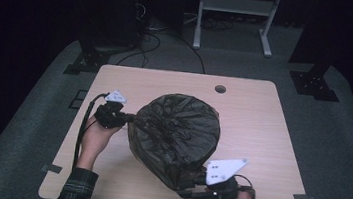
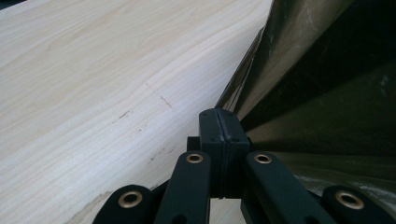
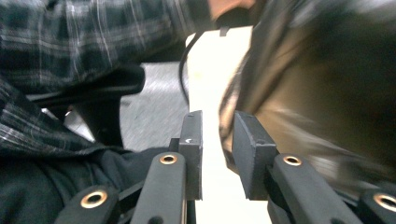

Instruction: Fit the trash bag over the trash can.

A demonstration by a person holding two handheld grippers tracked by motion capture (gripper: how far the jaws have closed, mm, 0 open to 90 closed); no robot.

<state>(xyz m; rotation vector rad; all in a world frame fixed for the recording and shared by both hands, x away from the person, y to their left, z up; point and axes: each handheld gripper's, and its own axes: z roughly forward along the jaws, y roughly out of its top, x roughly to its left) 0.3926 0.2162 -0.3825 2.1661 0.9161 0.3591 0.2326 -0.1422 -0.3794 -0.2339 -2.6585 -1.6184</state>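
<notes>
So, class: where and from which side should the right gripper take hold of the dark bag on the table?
Probably the loose edge at the near right corner of the dark bag, from the person's side. The bag's body is a wide, taut dome, too broad for the jaws; there the film gathers into a thin fold beside the right gripper, whose jaws stand slightly apart.

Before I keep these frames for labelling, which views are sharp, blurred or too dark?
High view: room dark, table evenly lit, black bag readable. Left gripper view: sharp wood grain, bag film crisp. Right gripper view: bag and plaid sleeve smeared, right hand-held gripper fairly sharp, tabletop strip glaring white.
</notes>
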